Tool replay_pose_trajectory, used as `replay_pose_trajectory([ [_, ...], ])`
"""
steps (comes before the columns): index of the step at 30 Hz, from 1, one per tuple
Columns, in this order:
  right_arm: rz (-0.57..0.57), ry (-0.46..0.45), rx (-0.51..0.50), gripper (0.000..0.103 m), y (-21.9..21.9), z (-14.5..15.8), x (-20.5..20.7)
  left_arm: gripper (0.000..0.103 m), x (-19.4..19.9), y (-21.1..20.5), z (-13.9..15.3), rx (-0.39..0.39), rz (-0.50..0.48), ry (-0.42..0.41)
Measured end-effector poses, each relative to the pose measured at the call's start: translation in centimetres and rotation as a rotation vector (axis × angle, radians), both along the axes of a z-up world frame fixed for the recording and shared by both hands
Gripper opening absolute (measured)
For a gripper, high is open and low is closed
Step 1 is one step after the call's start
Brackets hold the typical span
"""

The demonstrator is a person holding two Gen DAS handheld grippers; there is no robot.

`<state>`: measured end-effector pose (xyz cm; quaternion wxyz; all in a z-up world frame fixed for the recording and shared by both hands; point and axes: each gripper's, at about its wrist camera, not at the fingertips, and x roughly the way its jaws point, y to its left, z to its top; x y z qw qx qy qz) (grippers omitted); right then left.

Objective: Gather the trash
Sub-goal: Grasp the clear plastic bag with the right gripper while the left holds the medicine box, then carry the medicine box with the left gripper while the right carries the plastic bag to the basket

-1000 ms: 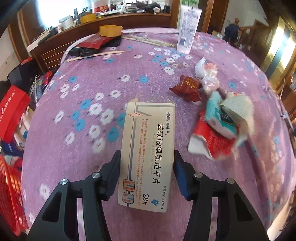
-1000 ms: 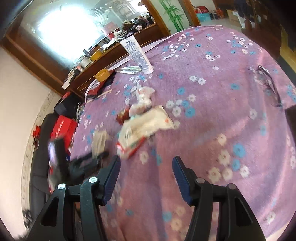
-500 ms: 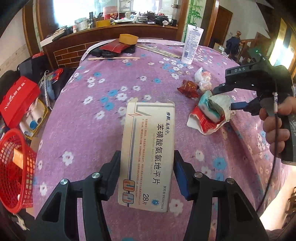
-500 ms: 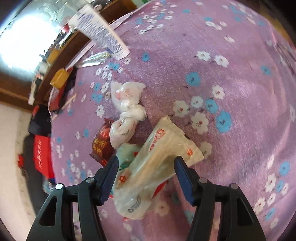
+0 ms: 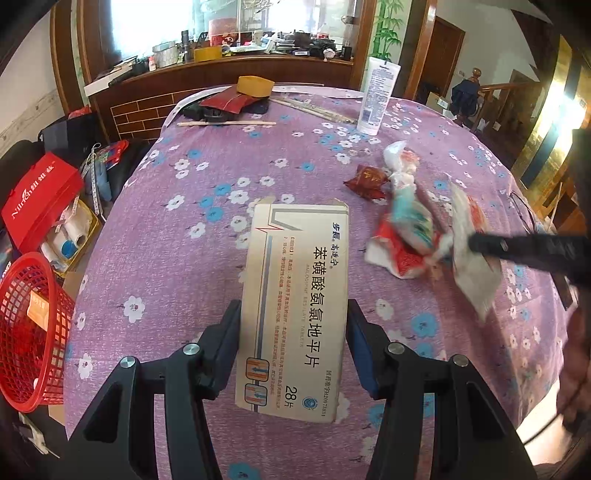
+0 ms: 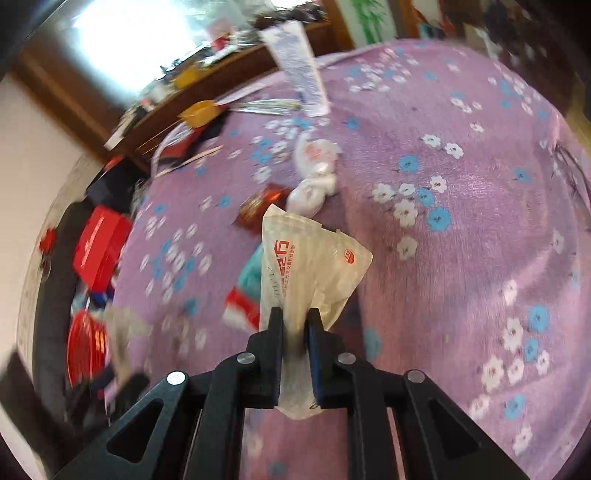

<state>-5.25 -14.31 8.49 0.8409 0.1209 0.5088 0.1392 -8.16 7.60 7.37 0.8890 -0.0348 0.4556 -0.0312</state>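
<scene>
The right claw (image 6: 294, 325) is closing on a thin, crinkly white plastic wrapper (image 6: 306, 266), light and limp, just above the purple flowered surface (image 6: 461, 229); the left claw (image 5: 293, 332) clamps a stiff, light cardboard medicine box (image 5: 295, 306) by its long edges.

A lived-in home, probably a dining or living room. A purple floral cloth (image 5: 207, 258) is covering a round table (image 5: 177, 110); behind it a cluttered wooden sideboard (image 5: 221, 70) is sitting under a bright window (image 5: 177, 18). Wooden stair railings (image 5: 495, 99) are showing at right, while a red basket (image 5: 33, 325) and red box (image 5: 40, 199) are crowding the floor.
</scene>
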Motion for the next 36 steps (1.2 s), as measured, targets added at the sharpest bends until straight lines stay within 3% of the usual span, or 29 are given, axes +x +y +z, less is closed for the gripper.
replay_pose_trajectory([
  [6, 0.099, -0.087, -0.071, 0.013, 1.8, 0.5, -3.5, 0.053, -0.5, -0.8, 0.6, 0.019, 0.014, -0.037],
  [15, 0.168, -0.168, -0.199, 0.013, 4.0, 1.2, -4.9, 0.053, -2.0, -0.4, 1.2, 0.040, 0.056, -0.074],
  [36, 0.258, -0.206, -0.297, 0.014, 6.3, 1.0, -5.9, 0.053, -3.1, 0.4, 0.8, 0.037, 0.099, -0.064],
])
